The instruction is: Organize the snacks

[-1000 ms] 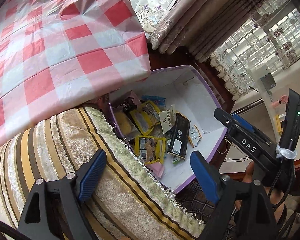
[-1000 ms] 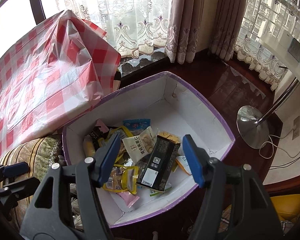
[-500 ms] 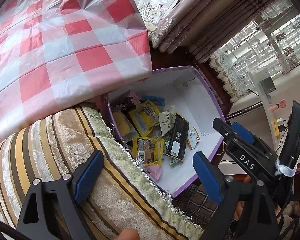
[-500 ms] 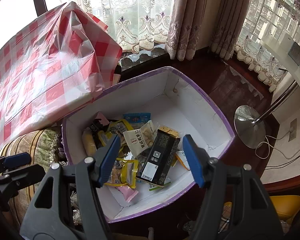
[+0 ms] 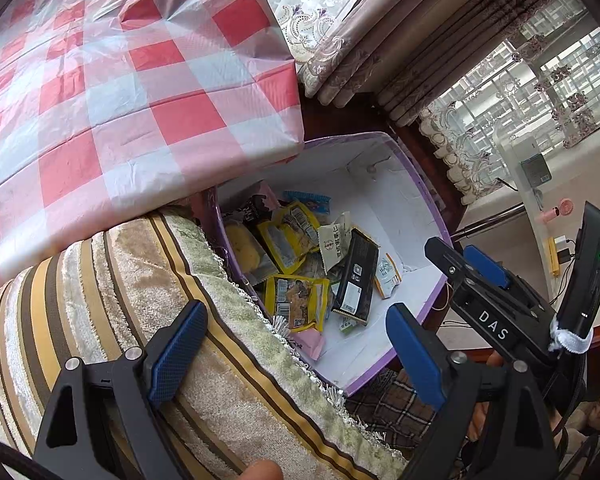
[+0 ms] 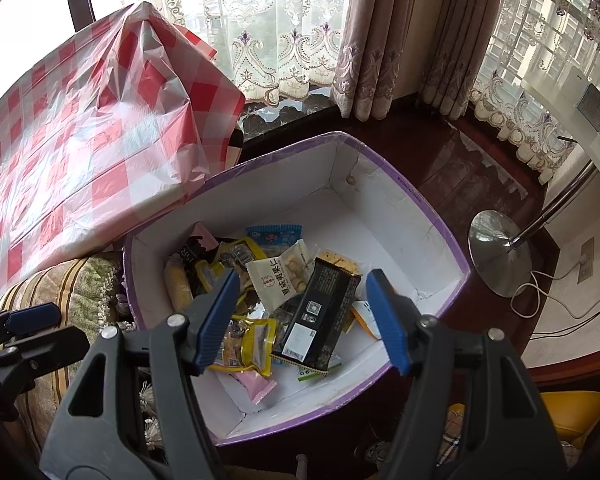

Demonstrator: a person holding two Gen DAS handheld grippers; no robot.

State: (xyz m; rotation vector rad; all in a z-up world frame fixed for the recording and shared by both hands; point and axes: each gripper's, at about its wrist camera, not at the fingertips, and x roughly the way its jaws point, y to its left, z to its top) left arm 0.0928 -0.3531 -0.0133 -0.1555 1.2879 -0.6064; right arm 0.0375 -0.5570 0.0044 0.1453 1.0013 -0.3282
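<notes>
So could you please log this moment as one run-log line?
left gripper: open, empty, over cushion | right gripper: open, empty, above box | snacks: piled in box

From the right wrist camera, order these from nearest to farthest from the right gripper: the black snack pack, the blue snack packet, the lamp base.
1. Black snack pack, framed between the right gripper's fingers.
2. Blue snack packet, farther back in the box.
3. Lamp base, outside the box, on the floor to the right.
</notes>
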